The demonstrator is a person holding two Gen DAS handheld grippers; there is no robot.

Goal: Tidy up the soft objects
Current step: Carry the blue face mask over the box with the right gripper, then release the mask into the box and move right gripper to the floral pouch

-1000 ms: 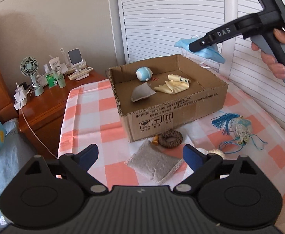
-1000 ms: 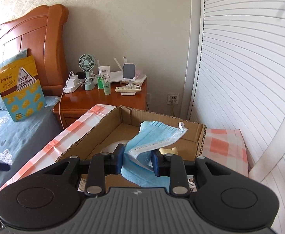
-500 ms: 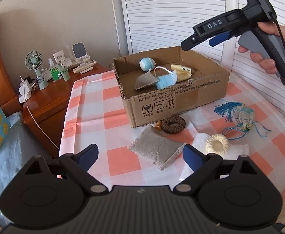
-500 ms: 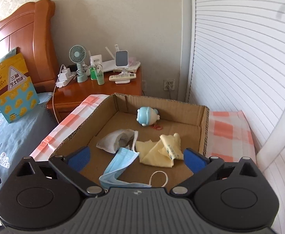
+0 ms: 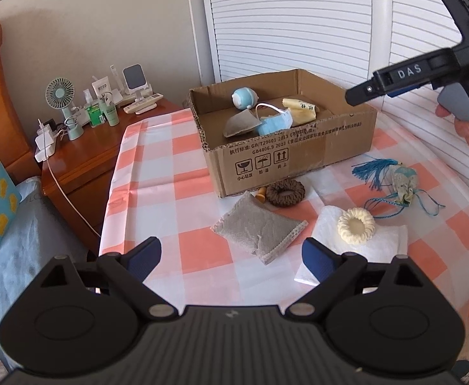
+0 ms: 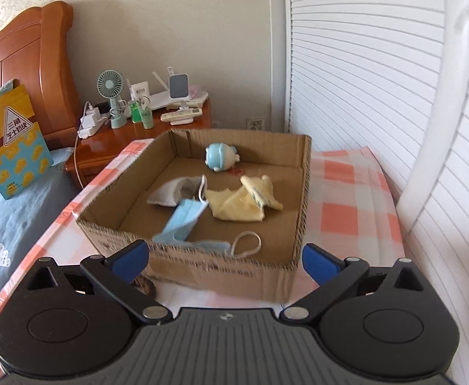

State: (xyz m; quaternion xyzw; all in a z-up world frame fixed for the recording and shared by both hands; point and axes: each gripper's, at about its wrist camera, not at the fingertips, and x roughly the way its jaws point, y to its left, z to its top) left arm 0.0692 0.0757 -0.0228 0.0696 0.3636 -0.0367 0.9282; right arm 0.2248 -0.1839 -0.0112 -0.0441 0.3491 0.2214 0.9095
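Now both grippers, left [image 5: 231, 256] and right [image 6: 223, 258], stand wide, empty. Mask [image 6: 183, 221] lies in box [image 6: 302, 199], 6 o'clock wall. Risk: its loop [image 6: 247, 243] snagging a finger; pouch [image 5: 260, 229] waits, tabletop [image 5: 170, 192].

The surface [image 5: 157, 189] wears an orange-and-white checked cloth. On it stand a plain brown cardboard box [image 5: 298, 147] printed with black symbols, a speckled grey fabric pouch [image 5: 257, 231], a dark brown woven ring [image 5: 285, 191], a cream crocheted ring [image 5: 356, 225] and a teal tassel [image 5: 374, 170]. Inside the box lie a pale blue face mask [image 6: 183, 221], a yellow cloth [image 6: 244, 203] and a light blue round toy [image 6: 220, 157].
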